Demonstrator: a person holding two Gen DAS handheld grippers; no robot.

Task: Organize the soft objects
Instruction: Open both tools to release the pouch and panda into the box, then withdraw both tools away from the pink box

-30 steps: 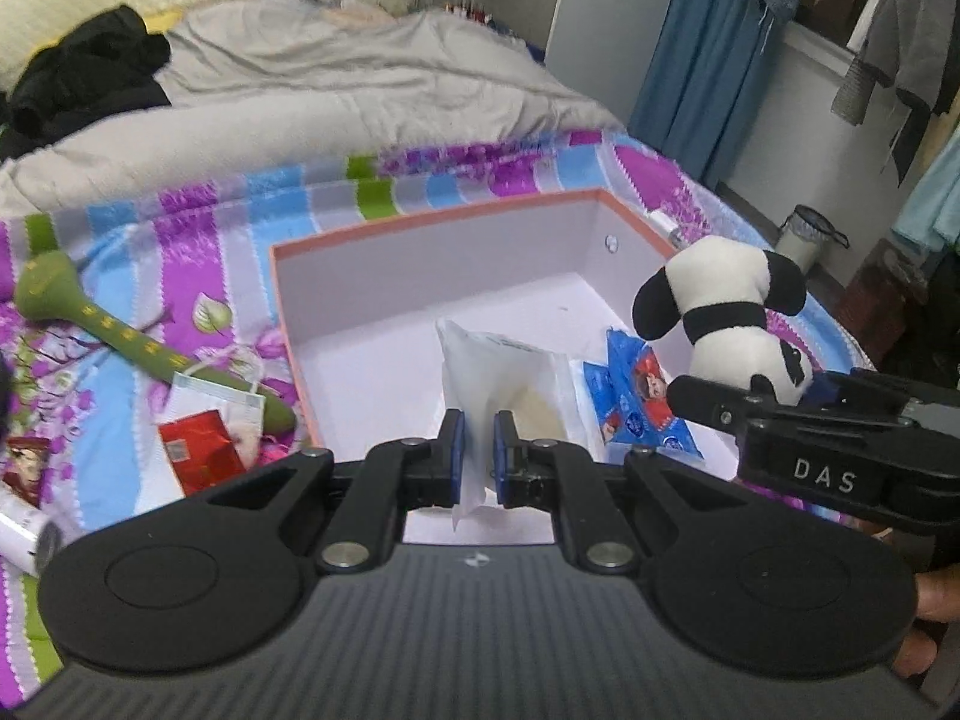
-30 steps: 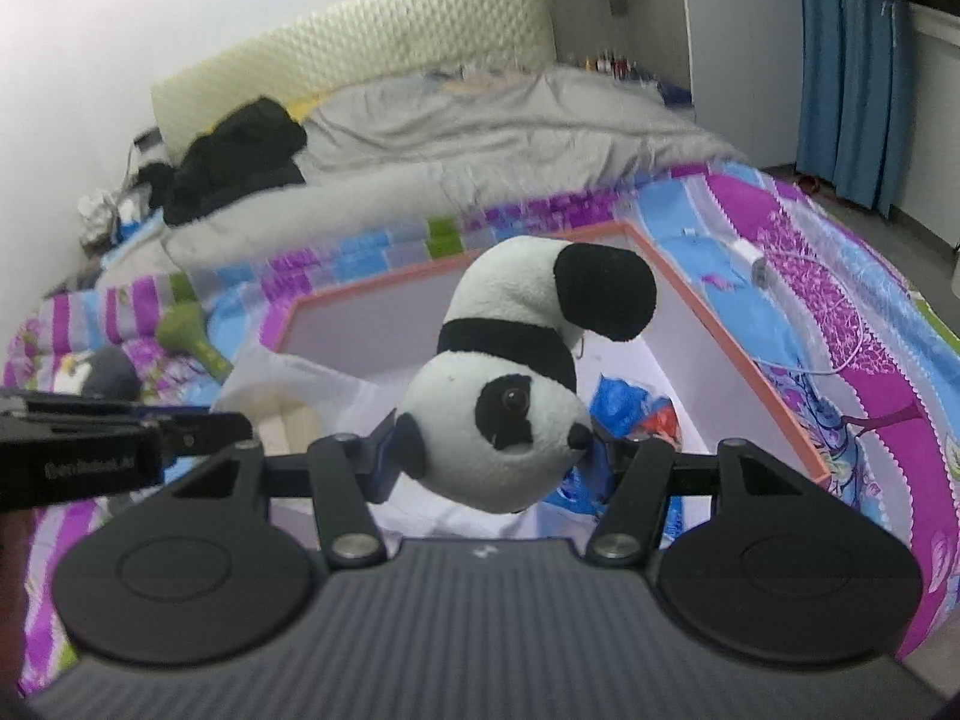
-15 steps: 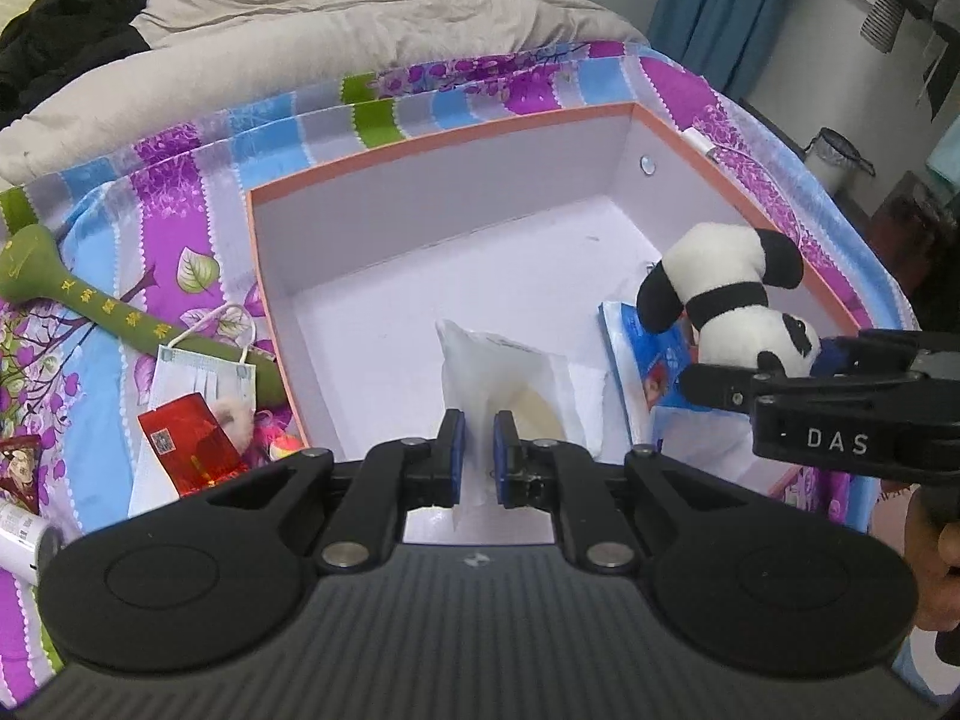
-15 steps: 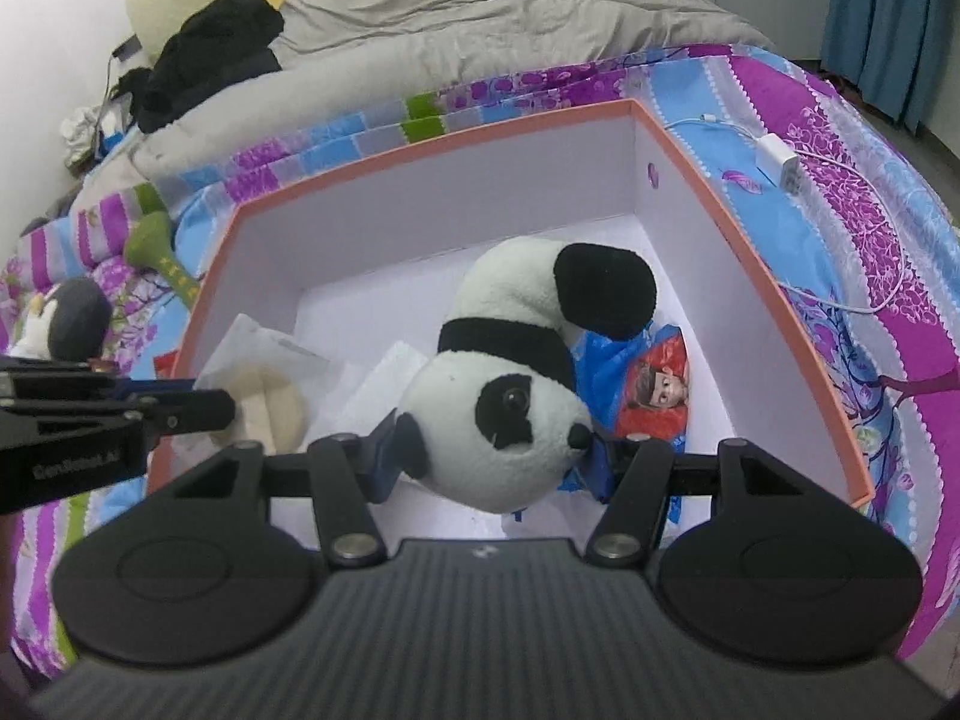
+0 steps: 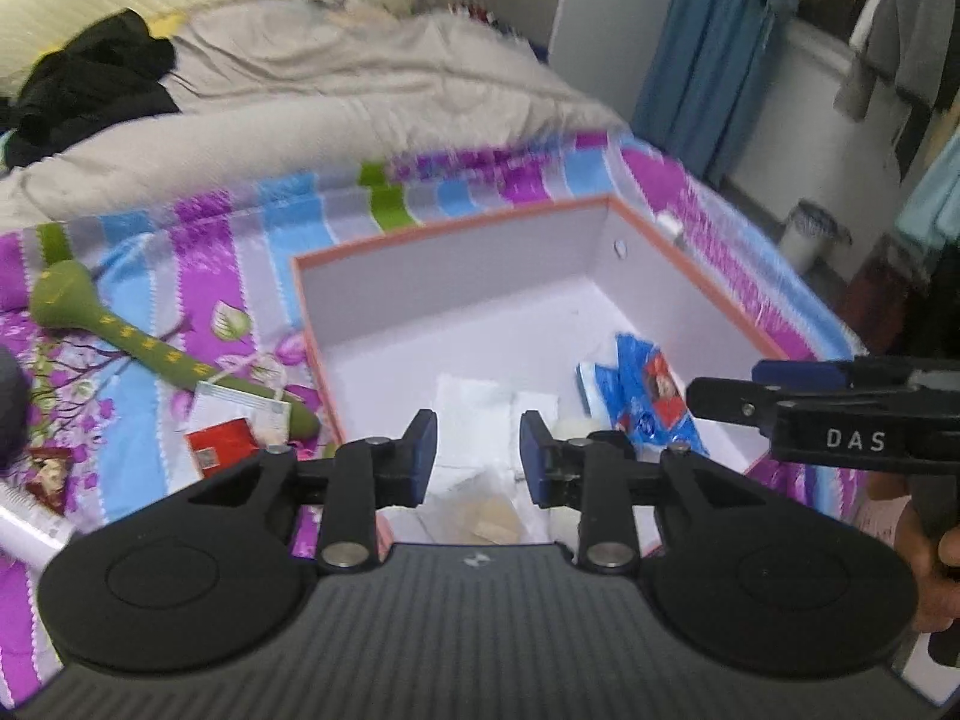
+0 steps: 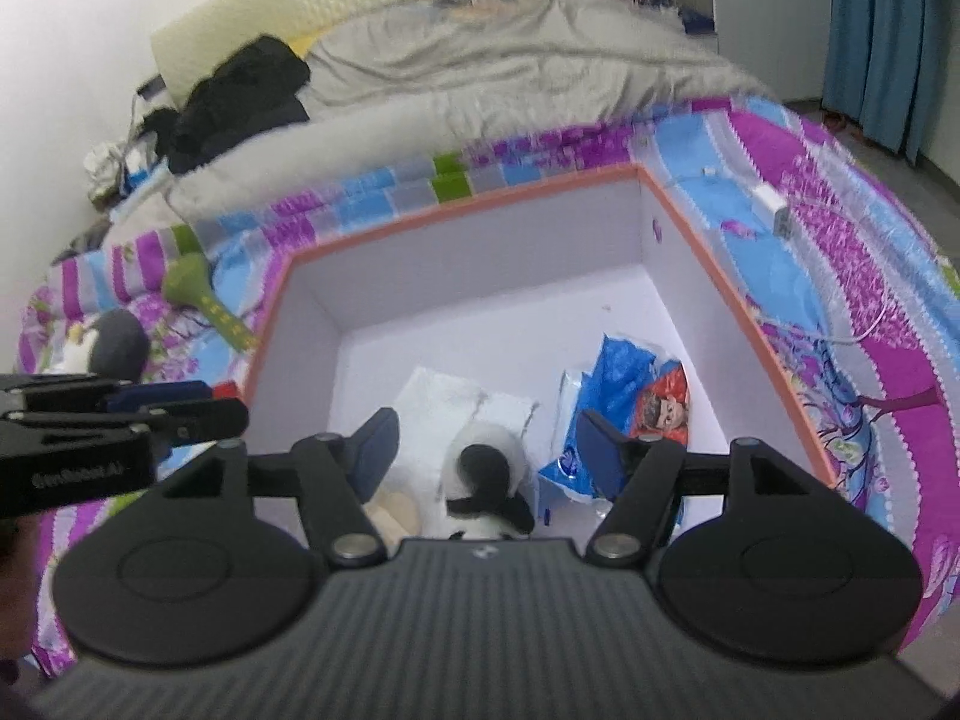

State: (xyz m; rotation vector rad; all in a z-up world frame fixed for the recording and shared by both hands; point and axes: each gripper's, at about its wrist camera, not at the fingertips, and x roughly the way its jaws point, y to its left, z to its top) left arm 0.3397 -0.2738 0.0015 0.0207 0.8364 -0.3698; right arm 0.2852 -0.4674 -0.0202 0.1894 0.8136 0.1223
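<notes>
The panda plush (image 6: 483,480) lies inside the orange-rimmed box (image 6: 456,207), at the near edge of its white floor, seen from above between the fingers of the right gripper (image 6: 483,450), whose jaws stand wide apart and hold nothing; the toy touches neither pad; just at its 9 o'clock lies the clear plastic bag (image 6: 444,390) with a pale beige lump in it, and at its 3 o'clock the blue snack packets (image 6: 618,384) rest near the box's right wall; in the left wrist view the same clear plastic bag (image 5: 474,420) lies on the box floor below the left gripper (image 5: 474,459), whose jaws are likewise spread and empty, with the blue snack packets (image 5: 642,396) at 2 o'clock from them and the box (image 5: 450,228) open ahead; the box sits on a bed covered by a purple, blue and green striped sheet (image 5: 180,252); outside the box, at 9 o'clock from it, a green long-handled plush (image 5: 108,330) lies across the sheet, with a red packet (image 5: 219,444) near its thin end; a grey and white penguin-like toy (image 6: 111,345) sits further left in the right wrist view; a grey quilt (image 5: 336,102) and dark clothes (image 5: 90,84) lie at 12 o'clock, blue curtains (image 5: 708,42) at 1 o'clock.
</notes>
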